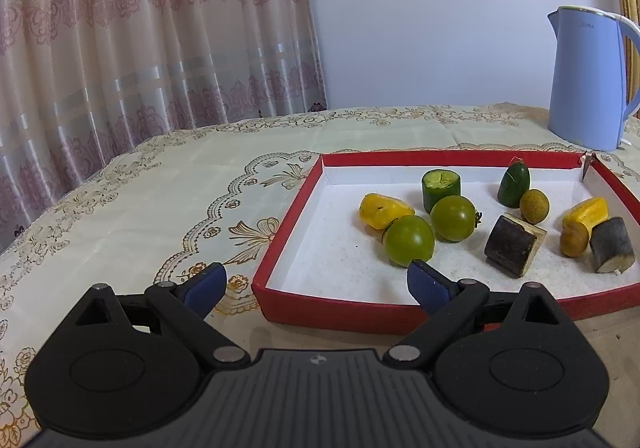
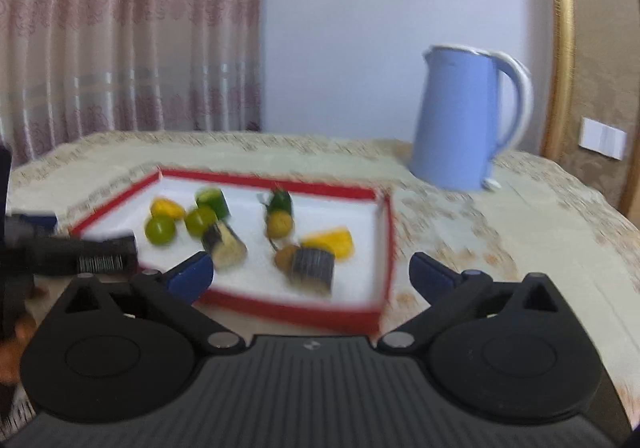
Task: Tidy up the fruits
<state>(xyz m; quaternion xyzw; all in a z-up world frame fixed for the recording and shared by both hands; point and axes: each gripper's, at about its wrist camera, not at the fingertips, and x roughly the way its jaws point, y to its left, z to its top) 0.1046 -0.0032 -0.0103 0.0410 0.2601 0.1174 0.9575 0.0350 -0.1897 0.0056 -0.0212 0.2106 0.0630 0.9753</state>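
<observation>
Fruit pieces (image 1: 452,218) all lie scattered inside the red tray (image 1: 280,268) on the tabletop (image 1: 160,184), both my left tongs (image 1: 316,282) and right tongs (image 2: 310,274) gape empty, so I judge grouping unsettled.

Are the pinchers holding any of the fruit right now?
No. The left gripper and the right gripper are both open with nothing between their fingers; the fruit lies in the red tray.

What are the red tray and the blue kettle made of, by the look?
Shallow red tray: likely cardboard, matte; thin folded walls, white lining, torn far corner. Tall light-blue kettle: probably plastic, smooth satin shell with a soft sheen.
</observation>
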